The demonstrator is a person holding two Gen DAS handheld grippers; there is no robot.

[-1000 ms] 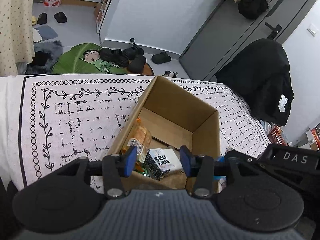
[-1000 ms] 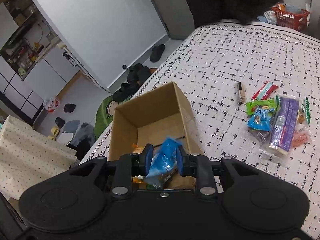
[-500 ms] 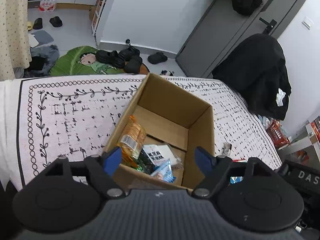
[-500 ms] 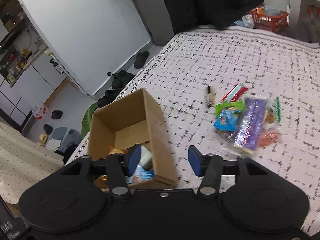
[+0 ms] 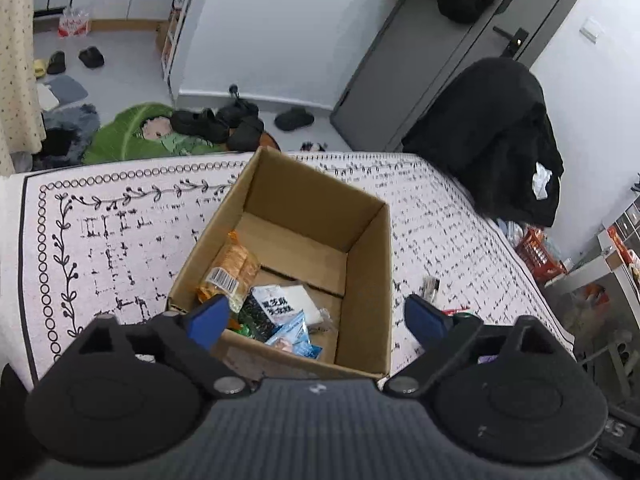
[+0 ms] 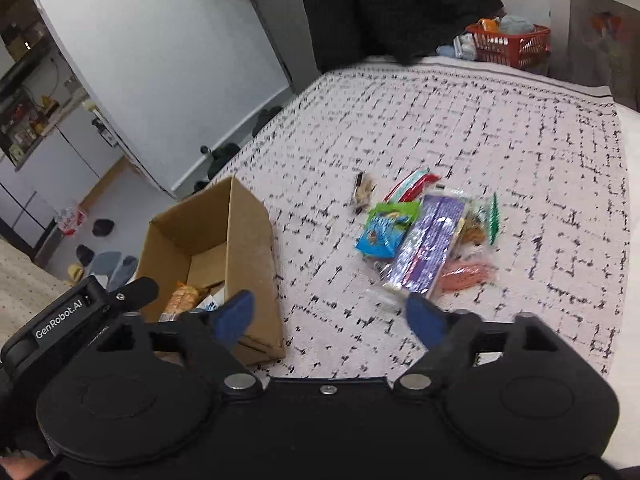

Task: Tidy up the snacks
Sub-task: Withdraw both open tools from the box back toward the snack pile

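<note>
An open cardboard box (image 5: 360, 216) (image 6: 248, 240) stands on the patterned bedspread. Inside lie an orange snack pack (image 5: 230, 266), a black-and-white packet (image 5: 274, 306) and a light blue packet (image 5: 294, 338). My left gripper (image 5: 316, 318) hovers over the box's near edge, its jaws opening with nothing between them. My right gripper (image 6: 330, 320) is to the right of the box, jaws opening and empty. Ahead of it lies a pile of snacks: a purple pack (image 6: 430, 248), a blue-green packet (image 6: 386, 228), a pink packet (image 6: 468, 274) and a red-green stick (image 6: 412, 184).
A small dark snack (image 6: 362, 192) lies apart from the pile. A black coat (image 5: 496, 136) hangs beyond the bed's far corner. A red basket (image 6: 508, 44) sits on the floor past the bed. Shoes (image 5: 224, 124) lie on the floor beyond the box.
The right gripper opened and dropped the blue packet into the box, then swung right toward the snack pile. The left gripper's jaws spread wide and it drew back a little.
</note>
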